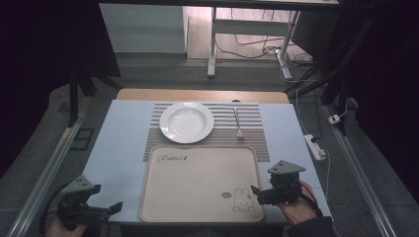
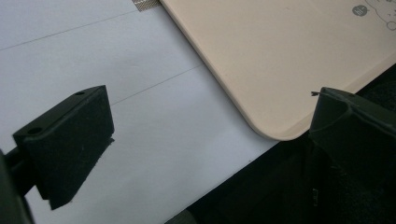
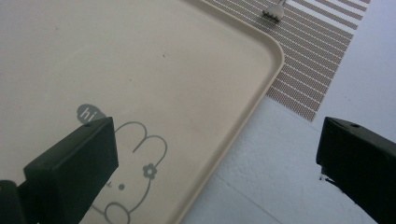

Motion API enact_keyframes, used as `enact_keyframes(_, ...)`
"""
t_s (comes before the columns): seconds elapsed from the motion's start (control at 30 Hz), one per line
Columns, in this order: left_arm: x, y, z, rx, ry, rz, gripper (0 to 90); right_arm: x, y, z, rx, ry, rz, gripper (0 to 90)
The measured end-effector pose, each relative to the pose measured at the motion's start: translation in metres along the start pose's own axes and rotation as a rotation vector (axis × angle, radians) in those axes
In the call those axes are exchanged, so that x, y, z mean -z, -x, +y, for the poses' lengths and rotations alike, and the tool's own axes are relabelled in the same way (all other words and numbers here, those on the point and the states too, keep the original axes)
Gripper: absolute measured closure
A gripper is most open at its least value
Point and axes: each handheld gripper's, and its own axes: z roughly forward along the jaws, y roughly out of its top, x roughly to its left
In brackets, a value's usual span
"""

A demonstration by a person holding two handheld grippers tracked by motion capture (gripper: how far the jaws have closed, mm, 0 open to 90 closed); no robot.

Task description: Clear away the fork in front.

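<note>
Beige tray (image 1: 197,182) at table's near edge, left gripper (image 1: 109,209) w/ jaws wide apart, empty, by tray's near-left corner, right gripper (image 1: 257,191) gaping, empty, over near-right rim, plate (image 1: 187,122) & probably a fork (image 1: 238,124) on striped mat (image 1: 257,140) behind.

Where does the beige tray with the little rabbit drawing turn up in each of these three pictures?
High view: the tray lies at the centre bottom, between the left gripper and the right gripper.
Left gripper view: its rounded corner takes the upper right.
Right gripper view: it covers the left and centre.
Shared landmark: the rabbit drawing.
</note>
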Motion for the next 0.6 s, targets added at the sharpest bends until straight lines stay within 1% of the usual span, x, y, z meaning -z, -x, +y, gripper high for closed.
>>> enact_keyframes(0.2,0.000,0.000,0.000,0.000,0.000,-0.002,0.0,-0.011,0.004,0.009,0.012,-0.008,0.001,0.0)
enact_keyframes(0.37,0.000,0.000,0.000,0.000,-0.002,-0.001,0.0,-0.020,0.009,0.019,0.023,0.008,-0.004,0.0)
enact_keyframes(0.6,0.000,0.000,0.000,0.000,-0.004,-0.002,0.0,-0.037,0.016,0.031,0.023,-0.016,-0.021,0.0)
